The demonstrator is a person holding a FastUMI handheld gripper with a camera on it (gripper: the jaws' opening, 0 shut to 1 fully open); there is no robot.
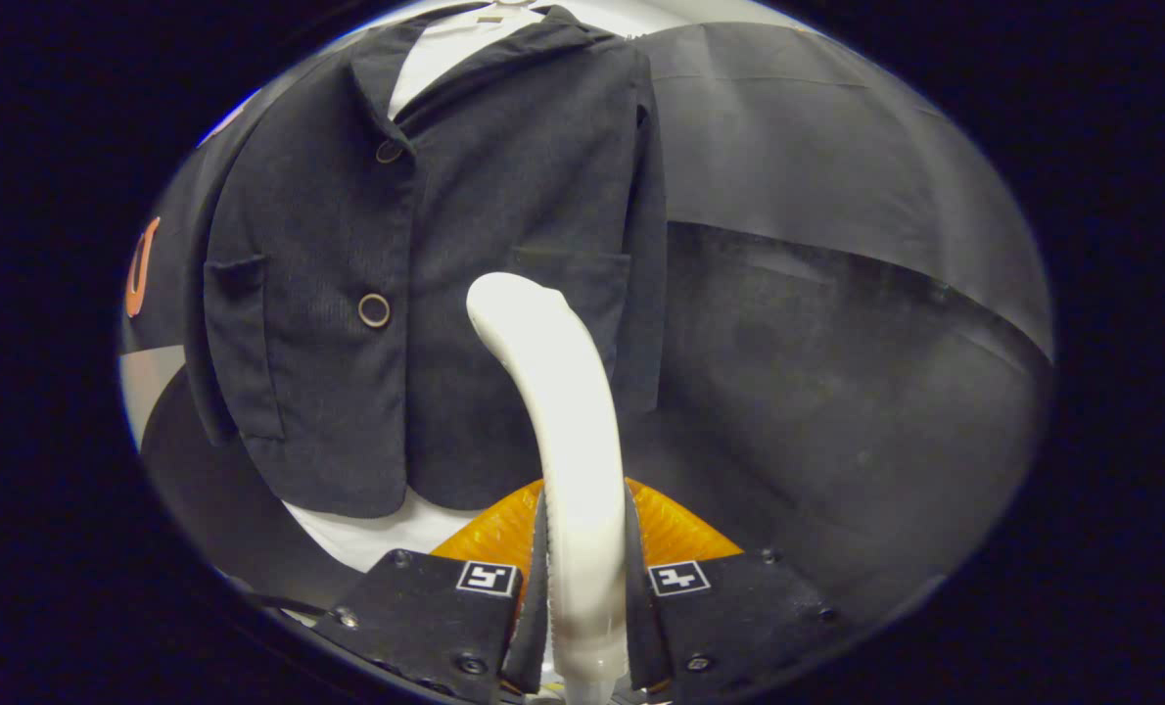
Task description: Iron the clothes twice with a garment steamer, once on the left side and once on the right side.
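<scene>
Black cloth [837,323] lines the booth behind everything, creased in a slanting fold beyond the fingers; nearest the camera, the gripper [587,597] is drawn narrow, both fingers [541,587] pressing on the white handle of the garment steamer [568,421], one on each side of it; the handle stands upright between them and rises ahead, curving over at its top toward the jacket; just behind the fingers, low down, an orange ribbed part [675,534] spreads to both sides of the handle, though what it belongs to cannot be told; the holding hand and its pose cannot be seen, only that the gripper points level at the hanging clothes; beyond the steamer's tip hangs a dark corduroy jacket [426,274], facing the camera, with two round buttons [374,309] down its front and patch pockets on either side; a white garment [367,534] shows under it at the collar and below the hem; the steamer's head sits before the jacket's lower panel, beside the lower button; whether it touches the fabric cannot be told.
</scene>
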